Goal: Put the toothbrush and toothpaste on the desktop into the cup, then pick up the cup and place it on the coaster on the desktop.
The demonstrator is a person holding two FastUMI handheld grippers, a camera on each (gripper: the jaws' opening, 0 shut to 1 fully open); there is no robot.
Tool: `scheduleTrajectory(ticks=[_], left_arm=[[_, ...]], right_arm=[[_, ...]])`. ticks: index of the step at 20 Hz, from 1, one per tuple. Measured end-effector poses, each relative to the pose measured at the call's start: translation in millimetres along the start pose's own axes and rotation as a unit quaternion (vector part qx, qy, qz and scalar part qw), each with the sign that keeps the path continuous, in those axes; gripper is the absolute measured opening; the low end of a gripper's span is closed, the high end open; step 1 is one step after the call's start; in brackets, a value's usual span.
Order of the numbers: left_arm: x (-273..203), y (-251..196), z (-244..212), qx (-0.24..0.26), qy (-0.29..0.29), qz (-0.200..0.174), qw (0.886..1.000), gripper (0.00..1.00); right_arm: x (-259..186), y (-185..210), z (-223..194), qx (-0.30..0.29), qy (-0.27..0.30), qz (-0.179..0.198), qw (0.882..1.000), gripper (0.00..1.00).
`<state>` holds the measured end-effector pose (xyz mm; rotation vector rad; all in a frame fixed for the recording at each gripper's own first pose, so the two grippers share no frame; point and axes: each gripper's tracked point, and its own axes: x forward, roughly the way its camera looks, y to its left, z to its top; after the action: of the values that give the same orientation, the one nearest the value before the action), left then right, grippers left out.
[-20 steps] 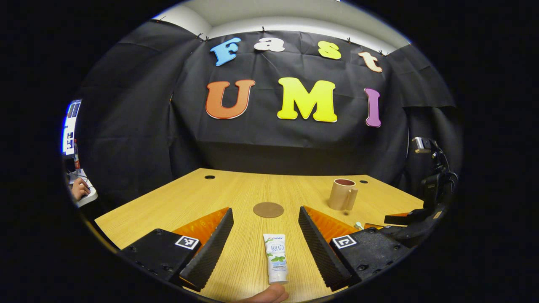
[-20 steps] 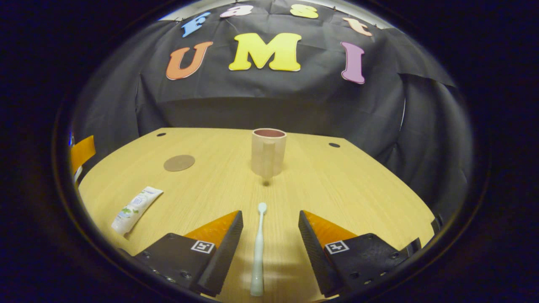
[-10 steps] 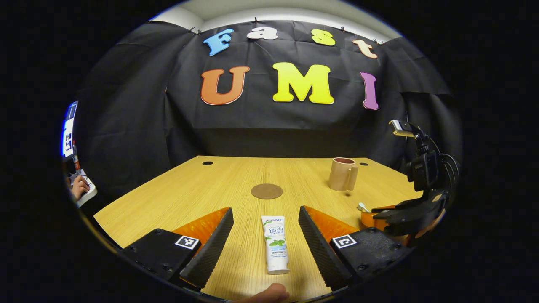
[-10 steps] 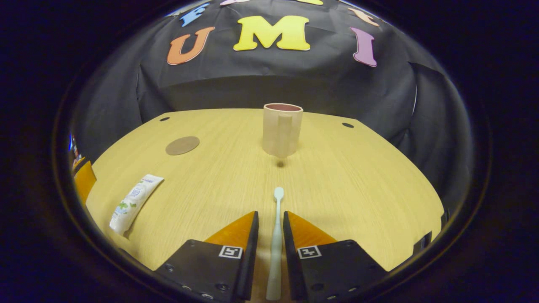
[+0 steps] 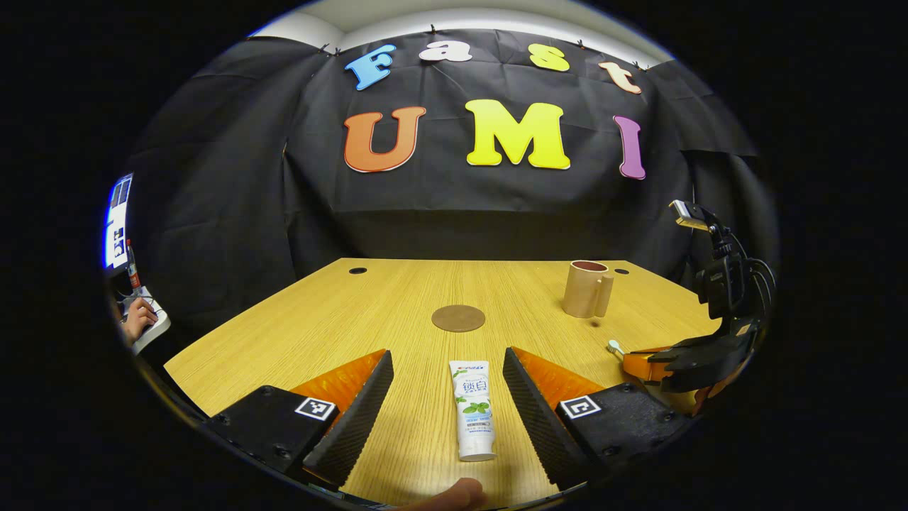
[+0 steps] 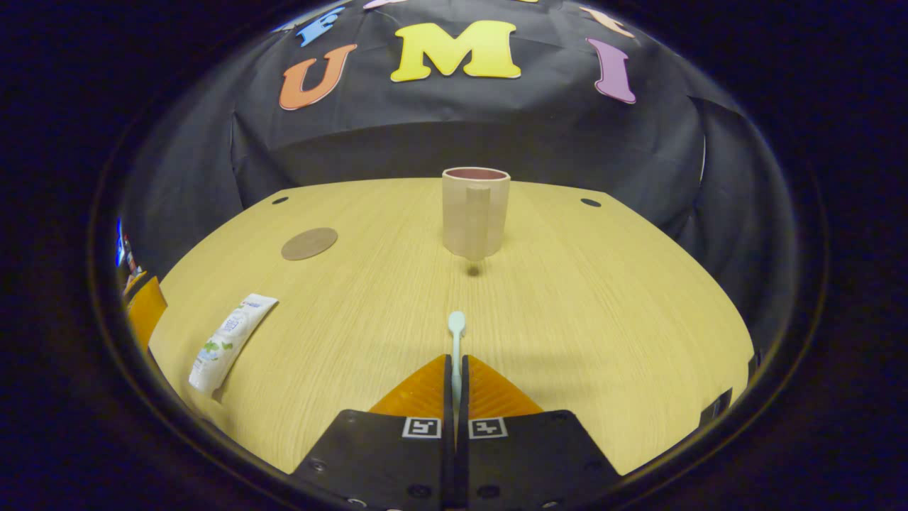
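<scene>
Right gripper view: toothbrush (image 6: 456, 333) handle claw-hidden.

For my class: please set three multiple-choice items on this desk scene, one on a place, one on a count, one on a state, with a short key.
1. Where does the toothpaste lie?
A. inside the cup
B. flat on the desktop, between the open fingers of the left gripper
C. on the coaster

2. How many cups stand on the desktop?
A. one
B. two
C. three

3. What is the state of the right gripper?
A. wide open above the cup
B. shut on the toothpaste
C. shut on the toothbrush

Key:
1 B: the tube rests on the wood between the two spread fingers.
2 A: a single cup stands there, apart from the coaster.
3 C: both fingers press on the brush's handle, its head sticking out ahead.
</scene>
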<state>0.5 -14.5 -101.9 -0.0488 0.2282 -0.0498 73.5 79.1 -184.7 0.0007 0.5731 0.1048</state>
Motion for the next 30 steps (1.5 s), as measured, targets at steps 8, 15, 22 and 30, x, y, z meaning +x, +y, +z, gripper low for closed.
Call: scheduleTrajectory(ticks=[8, 15, 22, 30], left_arm=[[9, -24, -38, -0.038, 0.103, -0.043, 0.993, 0.99], [14, -28, -73, -0.051, 0.209, -0.041, 0.976, 0.98], [18, -23, -91, -0.030, 0.274, -0.007, 0.961, 0.86], [26, -21, -87, -0.005, 0.286, -0.015, 0.958, 0.45]], right_arm=[[-23, -9, 14, 0.025, -0.030, 0.021, 0.999, 0.00], [-60, -18, 30, 0.011, -0.080, 0.027, 0.996, 0.00], [-87, -19, 45, 0.007, -0.118, 0.037, 0.992, 0.00], [-109, -39, 75, 0.011, -0.164, 0.030, 0.986, 0.00]])
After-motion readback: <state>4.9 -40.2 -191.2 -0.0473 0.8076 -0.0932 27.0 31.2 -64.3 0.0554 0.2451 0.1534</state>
